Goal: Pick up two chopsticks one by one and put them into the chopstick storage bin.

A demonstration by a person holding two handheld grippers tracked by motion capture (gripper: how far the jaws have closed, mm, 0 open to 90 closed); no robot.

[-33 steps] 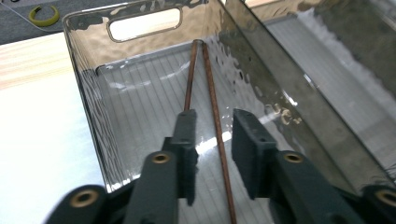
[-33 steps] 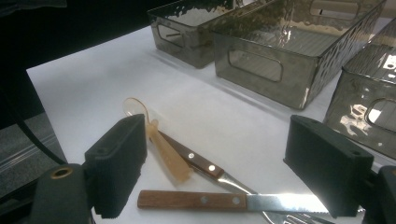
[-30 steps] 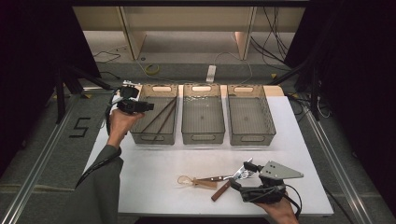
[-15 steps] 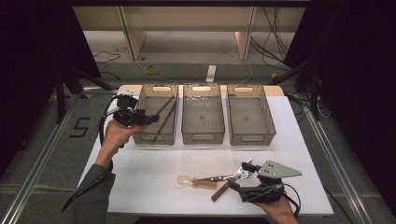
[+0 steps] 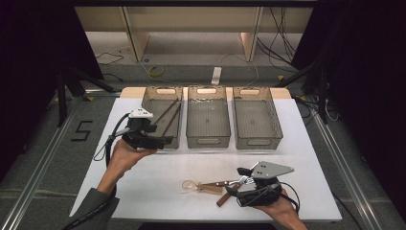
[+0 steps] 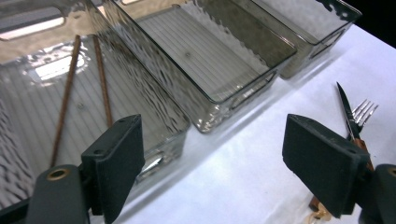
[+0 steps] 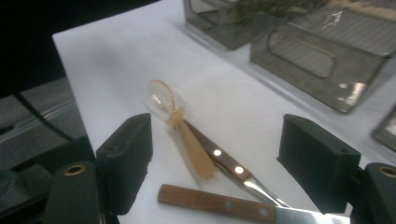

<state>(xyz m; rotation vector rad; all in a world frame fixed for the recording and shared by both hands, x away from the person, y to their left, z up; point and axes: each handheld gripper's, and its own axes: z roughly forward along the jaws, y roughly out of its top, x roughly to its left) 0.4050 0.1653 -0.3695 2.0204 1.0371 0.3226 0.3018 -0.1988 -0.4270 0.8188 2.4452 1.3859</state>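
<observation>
The right gripper [image 5: 244,184], jaws wide and empty, is nearer the cutlery: the spoon [image 7: 180,126] lies ahead between them, bowl at eleven o'clock, handle at five. The left gripper [image 5: 160,140], jaws just opening and empty, hovers by the left bin [image 5: 153,103].

Three clear bins [image 5: 208,115] stood in a row; two chopsticks [image 5: 168,115] lay in the leftmost. On the tabletop [image 5: 158,191] lay one spoon [image 5: 191,185], one knife [image 7: 224,205], one fork [image 5: 225,183].
</observation>
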